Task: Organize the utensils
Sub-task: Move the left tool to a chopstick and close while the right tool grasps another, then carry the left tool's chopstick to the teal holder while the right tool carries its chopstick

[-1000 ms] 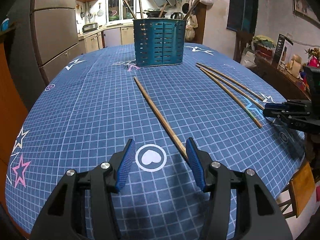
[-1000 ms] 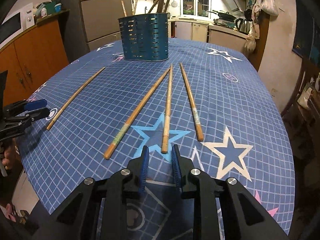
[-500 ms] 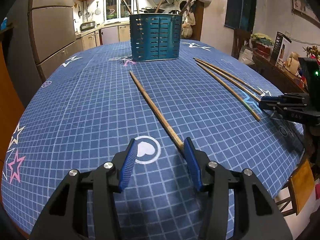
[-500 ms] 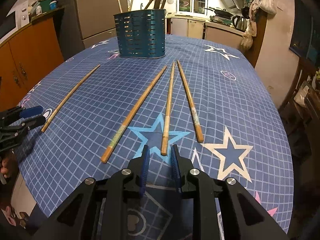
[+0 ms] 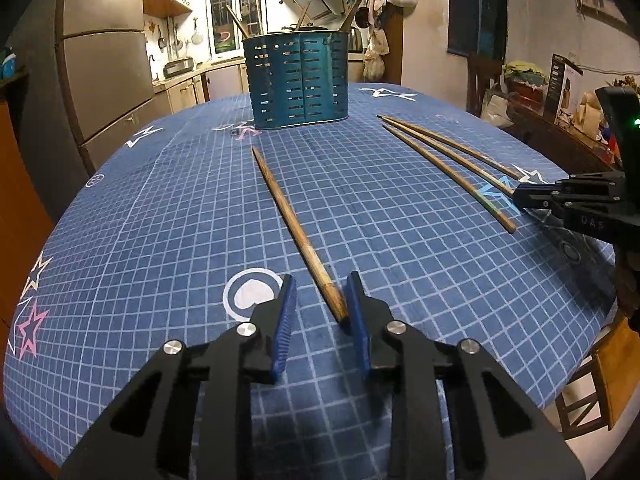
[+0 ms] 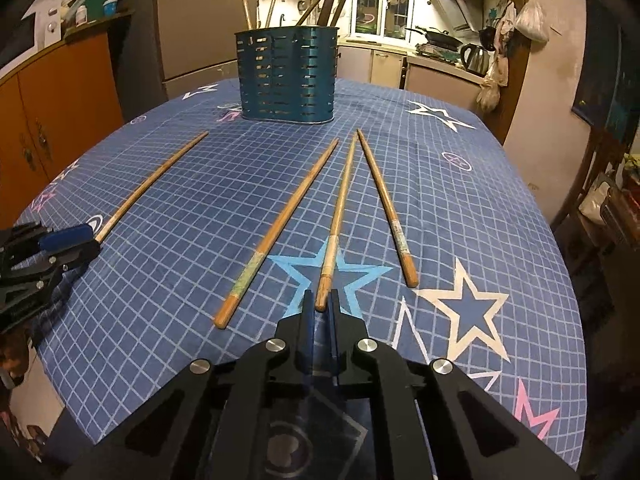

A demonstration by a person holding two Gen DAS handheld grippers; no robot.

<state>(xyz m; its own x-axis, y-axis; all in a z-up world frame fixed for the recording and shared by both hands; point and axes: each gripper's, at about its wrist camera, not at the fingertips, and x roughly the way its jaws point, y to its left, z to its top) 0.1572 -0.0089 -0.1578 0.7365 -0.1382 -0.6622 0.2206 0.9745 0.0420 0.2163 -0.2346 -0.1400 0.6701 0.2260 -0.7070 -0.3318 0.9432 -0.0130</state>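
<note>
Left hand-held gripper [image 5: 318, 300] part-open, closing around lone chopstick [image 5: 294, 229], right hand-held gripper [image 6: 319, 304] shut on middle chopstick [image 6: 336, 220]

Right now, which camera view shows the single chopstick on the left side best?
The left wrist view: the single chopstick runs whole up the centre. The right wrist view shows it far left, its near end behind the left tool.

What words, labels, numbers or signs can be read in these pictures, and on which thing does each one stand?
"UAS": raised letters on the black body of the right tongs, seen from the left wrist; the first letter is uncertain.
Print on the dark box at the far right: too small to read.
Tablecloth: no words, only stars and a heart in a circle.
Nothing else is readable.
</note>
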